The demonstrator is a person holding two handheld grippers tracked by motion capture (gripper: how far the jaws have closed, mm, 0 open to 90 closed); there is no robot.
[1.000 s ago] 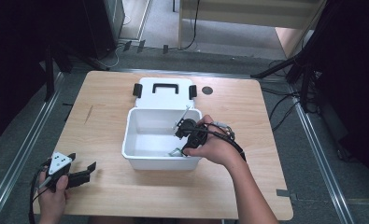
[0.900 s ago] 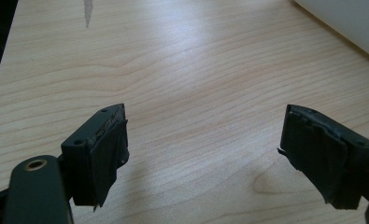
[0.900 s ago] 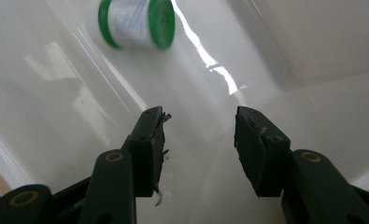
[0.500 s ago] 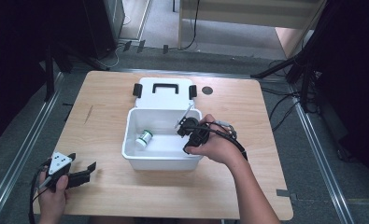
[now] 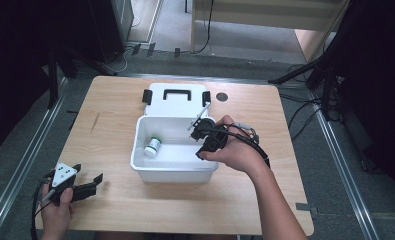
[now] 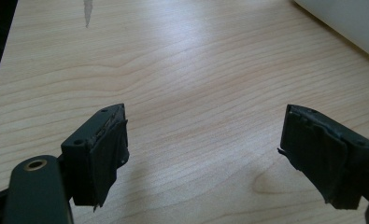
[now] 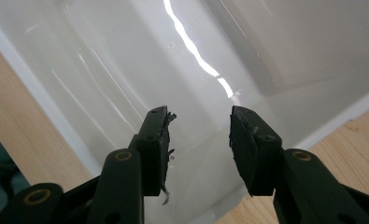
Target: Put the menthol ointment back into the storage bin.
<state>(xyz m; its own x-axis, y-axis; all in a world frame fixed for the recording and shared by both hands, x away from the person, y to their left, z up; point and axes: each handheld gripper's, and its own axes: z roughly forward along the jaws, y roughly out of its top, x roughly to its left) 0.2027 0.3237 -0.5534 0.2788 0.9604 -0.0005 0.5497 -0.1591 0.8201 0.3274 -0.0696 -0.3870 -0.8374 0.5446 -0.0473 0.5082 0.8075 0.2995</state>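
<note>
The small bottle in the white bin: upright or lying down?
Lying down. The bottle rests on its side on the bin's floor, near the left wall.

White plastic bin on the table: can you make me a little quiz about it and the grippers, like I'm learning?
1. True or false: the small white bottle with the green cap lies inside the white plastic bin.
2. Which gripper hangs over the bin? A: left gripper. B: right gripper.
3. What does the left gripper rest on, and how do its jaws stand?

Key: 1 true. 2 B. 3 On the light wooden table, near the front left corner, jaws wide open and empty.
</note>
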